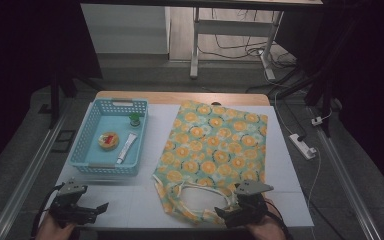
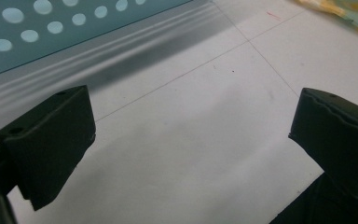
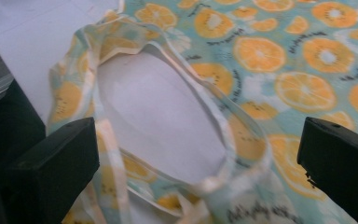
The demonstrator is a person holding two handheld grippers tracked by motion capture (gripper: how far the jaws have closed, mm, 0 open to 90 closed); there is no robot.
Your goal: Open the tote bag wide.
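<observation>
**Both grippers open at the near edge, bag handles under the right one**

Under your right gripper (image 3: 198, 135), the orange-slice tote bag (image 1: 215, 145) lies flat on the white table (image 1: 145, 200), its mouth and pale handles (image 3: 214, 126) toward you, its bottom toward the far edge. From the right gripper view the handle loop rings a bare patch of table, and the two black jaws stand wide apart on either side of it, holding nothing. Whether the jaws touch the cloth you cannot tell from here. In the high view that gripper sits over the bag's near right corner, your hand (image 1: 265, 230) behind it at the table edge.

Your left gripper (image 1: 77, 207) is well apart from the bag, at the near left corner of the table. Its jaws are also spread wide with only bare table between them. In the left gripper view a strip of the bag shows at the top right corner, and the perforated wall of the blue basket (image 2: 51, 28) runs across the top left.

Left of the bag, just beside it, the basket holds three things: a small green-capped item (image 1: 134, 119) toward the far right, a round yellow-and-red item (image 1: 108, 140) in the middle, and a white tube (image 1: 126, 148) lying lengthwise to its right
</observation>
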